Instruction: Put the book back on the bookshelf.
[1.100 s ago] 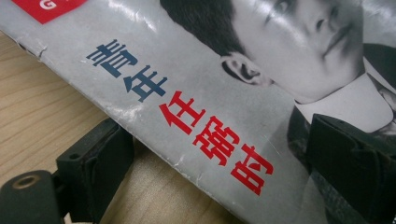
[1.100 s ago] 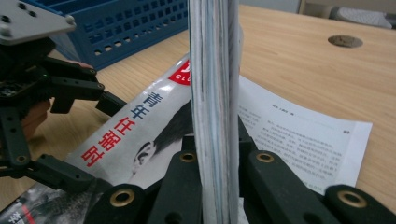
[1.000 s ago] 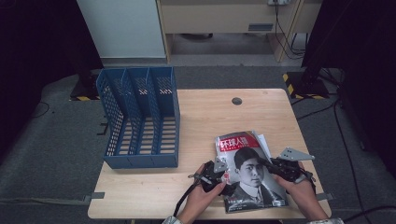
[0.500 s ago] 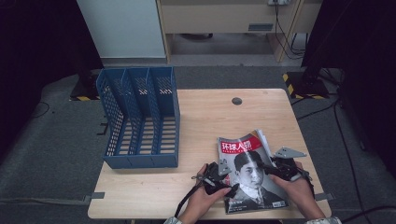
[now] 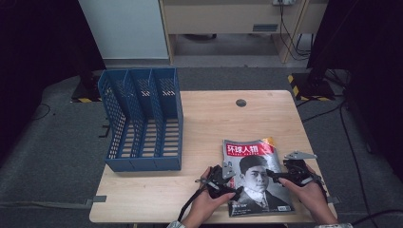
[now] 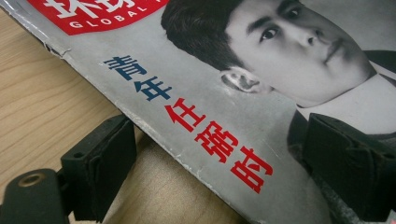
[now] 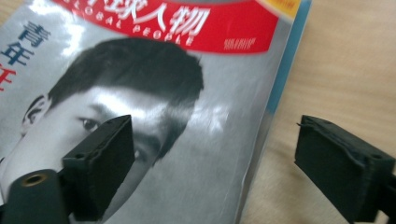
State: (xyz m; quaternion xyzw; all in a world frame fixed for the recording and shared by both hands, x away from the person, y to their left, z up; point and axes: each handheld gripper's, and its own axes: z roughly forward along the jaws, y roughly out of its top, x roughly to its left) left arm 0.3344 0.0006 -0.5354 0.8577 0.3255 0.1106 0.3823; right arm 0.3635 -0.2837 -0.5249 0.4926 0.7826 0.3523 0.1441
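A magazine [image 5: 256, 175] with a red title band and a man's portrait lies flat on the wooden table [image 5: 214, 118], near its front right corner. My left gripper [image 5: 234, 180] sits at the magazine's left edge, open. In the left gripper view, one of the left gripper's [image 6: 219, 172] jaws is over the wood and the other over the cover [image 6: 233, 93]. My right gripper [image 5: 274, 176] is at the right edge. Its jaws have just been opening and stand wide in the right gripper view [image 7: 215, 163], straddling the cover's [image 7: 163, 93] edge without pressing it.
A blue three-slot file rack [image 5: 142, 118] stands on the table's left side, slots open toward the top. A small dark round cap [image 5: 241, 102] sits near the far edge. The table's front edge runs just below both hands.
The magazine's far end has settled from a slight tilt to lying flat. The right hand has shifted a little and its jaws now stand apart. The left hand has stayed put.
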